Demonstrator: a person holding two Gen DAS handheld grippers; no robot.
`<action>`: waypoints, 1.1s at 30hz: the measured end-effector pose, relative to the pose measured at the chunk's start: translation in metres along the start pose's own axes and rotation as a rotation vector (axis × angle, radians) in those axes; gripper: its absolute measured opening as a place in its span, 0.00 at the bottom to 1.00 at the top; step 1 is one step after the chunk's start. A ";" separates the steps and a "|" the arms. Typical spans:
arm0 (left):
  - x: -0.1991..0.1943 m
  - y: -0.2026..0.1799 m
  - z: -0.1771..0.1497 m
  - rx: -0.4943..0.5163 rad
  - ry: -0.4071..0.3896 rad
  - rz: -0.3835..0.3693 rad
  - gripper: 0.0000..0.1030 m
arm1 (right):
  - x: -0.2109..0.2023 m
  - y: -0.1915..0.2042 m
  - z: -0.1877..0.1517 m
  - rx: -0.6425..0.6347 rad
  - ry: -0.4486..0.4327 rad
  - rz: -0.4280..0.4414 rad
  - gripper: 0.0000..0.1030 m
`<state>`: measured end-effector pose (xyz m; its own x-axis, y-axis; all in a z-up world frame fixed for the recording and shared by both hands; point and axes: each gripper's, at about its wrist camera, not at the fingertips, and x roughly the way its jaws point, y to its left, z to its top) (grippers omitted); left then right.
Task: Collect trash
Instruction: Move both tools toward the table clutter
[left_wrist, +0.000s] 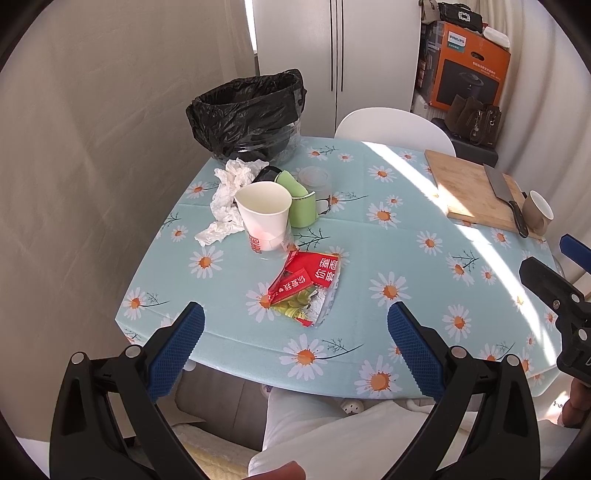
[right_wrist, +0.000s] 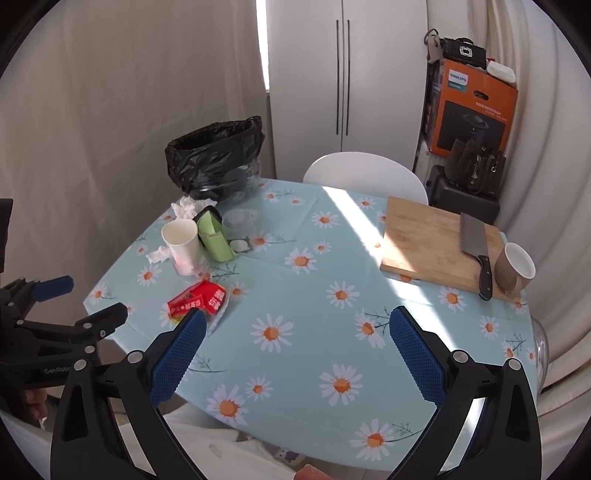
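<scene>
Hovering near the table edge, the left gripper (left_wrist: 295, 328) and right gripper (right_wrist: 297, 332) both have tongs spread wide, holding nothing. Trash sits on the daisy tablecloth (left_wrist: 369, 251): red wrapper (left_wrist: 308, 282) nearest, then paper cup (left_wrist: 264, 218), green carton (left_wrist: 301, 201), crumpled tissue (left_wrist: 229, 195), beside the black-bagged bin (left_wrist: 247, 110).

Bare tablecloth (right_wrist: 295, 295) lies open across the table's middle and near edge. Cups, tissue and a red wrapper (left_wrist: 304, 286) crowd the way to the black-lined bin (left_wrist: 247, 110) at far left.
</scene>
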<state>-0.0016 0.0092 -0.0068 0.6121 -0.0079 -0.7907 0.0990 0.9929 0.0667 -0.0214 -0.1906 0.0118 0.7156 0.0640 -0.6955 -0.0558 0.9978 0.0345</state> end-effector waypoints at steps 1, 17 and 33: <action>0.000 0.000 0.000 0.000 0.001 0.001 0.94 | -0.001 0.000 0.000 0.000 -0.001 -0.002 0.92; 0.002 0.009 -0.005 -0.024 0.029 -0.025 0.94 | 0.001 0.004 0.002 -0.012 0.009 0.010 0.92; 0.021 0.040 0.002 -0.100 0.120 -0.062 0.94 | 0.019 0.023 0.012 -0.085 0.066 0.040 0.92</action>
<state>0.0166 0.0483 -0.0200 0.5089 -0.0615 -0.8587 0.0513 0.9978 -0.0410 -0.0008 -0.1666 0.0084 0.6645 0.0997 -0.7406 -0.1437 0.9896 0.0042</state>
